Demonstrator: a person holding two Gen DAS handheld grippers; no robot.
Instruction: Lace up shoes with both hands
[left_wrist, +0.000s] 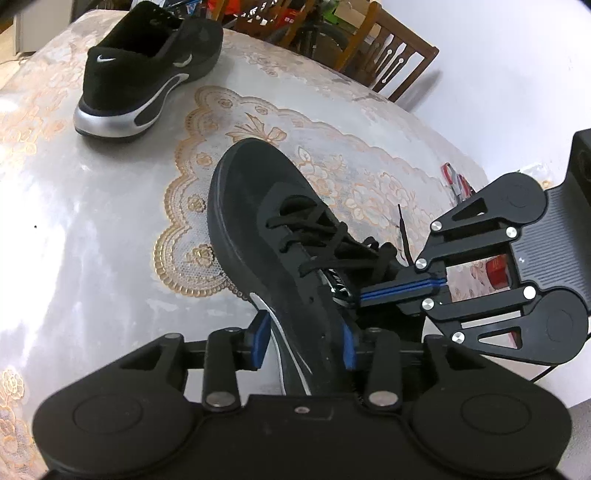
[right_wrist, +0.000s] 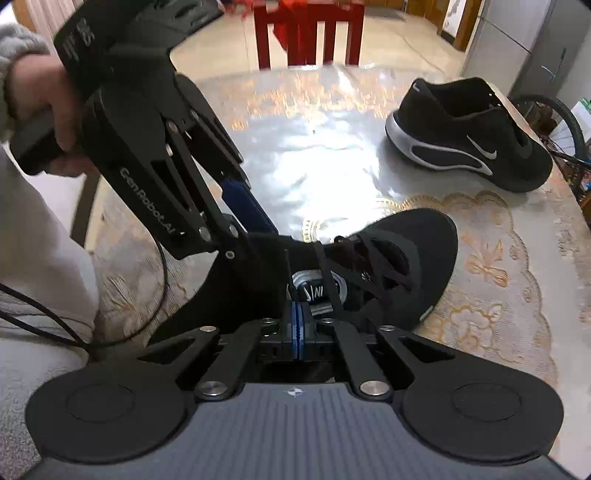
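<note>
A black sneaker (left_wrist: 251, 206) lies on the table, toe pointing away, with black laces crossed over its tongue. My left gripper (left_wrist: 303, 343) is shut on the sneaker's side wall near the collar, one blue pad (left_wrist: 258, 339) outside and the other inside. In the right wrist view the left gripper (right_wrist: 251, 221) comes down from the upper left onto the collar. My right gripper (right_wrist: 295, 325) is shut over the shoe's opening, pinching a thin lace strand (right_wrist: 287, 269). From the left wrist view the right gripper (left_wrist: 365, 297) reaches in from the right, and a loose lace end (left_wrist: 402, 232) sticks up behind it.
A second black sneaker (left_wrist: 147, 70) (right_wrist: 469, 136) sits farther off on the lace-patterned tablecloth (left_wrist: 92, 221). Red-handled scissors (left_wrist: 456, 181) lie near the table's right edge. A wooden chair (left_wrist: 388, 55), a red chair (right_wrist: 310, 33) and a bicycle wheel (right_wrist: 565, 125) surround the table. A person's hand (right_wrist: 44, 107) grips the left handle.
</note>
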